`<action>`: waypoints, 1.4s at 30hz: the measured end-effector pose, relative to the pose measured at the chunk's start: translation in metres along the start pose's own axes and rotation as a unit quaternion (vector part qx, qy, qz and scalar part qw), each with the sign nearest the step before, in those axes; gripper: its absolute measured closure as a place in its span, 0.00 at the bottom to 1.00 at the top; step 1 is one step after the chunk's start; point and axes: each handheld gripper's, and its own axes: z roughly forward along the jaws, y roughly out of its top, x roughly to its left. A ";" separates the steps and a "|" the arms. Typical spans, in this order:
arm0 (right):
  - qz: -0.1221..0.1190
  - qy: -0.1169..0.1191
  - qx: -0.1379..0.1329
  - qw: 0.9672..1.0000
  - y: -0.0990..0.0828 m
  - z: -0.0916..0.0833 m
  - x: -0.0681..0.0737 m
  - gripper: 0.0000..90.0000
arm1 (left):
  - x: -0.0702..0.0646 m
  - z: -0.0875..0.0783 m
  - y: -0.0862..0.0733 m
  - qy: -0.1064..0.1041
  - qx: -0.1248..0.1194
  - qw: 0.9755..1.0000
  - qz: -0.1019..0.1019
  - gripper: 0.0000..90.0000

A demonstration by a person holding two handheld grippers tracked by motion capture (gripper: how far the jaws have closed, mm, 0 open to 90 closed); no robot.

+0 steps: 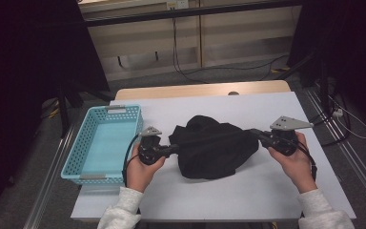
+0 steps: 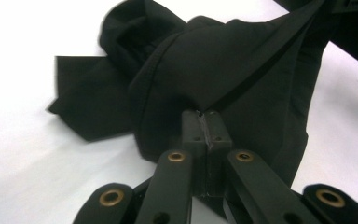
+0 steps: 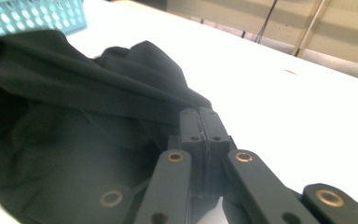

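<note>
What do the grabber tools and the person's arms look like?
Both are black. The left gripper and right gripper each have a grey three-cornered plate on top, a black cable, and flat fingers on bars with brass-coloured rivets. The sleeves are light and fuzzy.

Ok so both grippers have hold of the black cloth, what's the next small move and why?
Probably lift both hands a little and draw them apart. The left gripper and right gripper are each shut on an edge of the black cloth, and a taut band runs between them, yet most of it lies bunched on the white table. Lifting should let it hang open, perhaps for the blue basket.
</note>
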 end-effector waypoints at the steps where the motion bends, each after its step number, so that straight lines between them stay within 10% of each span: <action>1: 0.000 0.000 0.000 1.000 0.000 0.000 0.000 0.99 | -0.002 0.002 0.000 -0.002 0.002 1.000 0.002 1.00; 7: -0.005 -0.007 0.041 0.999 -0.016 0.010 0.000 0.99 | -0.004 0.010 -0.005 -0.009 0.007 1.000 0.009 0.99; 28: -0.024 0.019 0.067 0.997 -0.026 0.023 0.015 0.99 | -0.024 0.027 -0.039 -0.002 0.063 0.995 0.072 0.39; 35: -0.023 0.025 0.070 0.997 -0.027 0.024 0.017 0.98 | -0.021 0.031 -0.044 0.009 0.077 0.993 0.087 0.41; 42: -0.026 0.030 0.075 0.996 -0.028 0.026 0.020 0.98 | -0.024 0.030 -0.042 0.021 0.090 0.991 0.097 0.66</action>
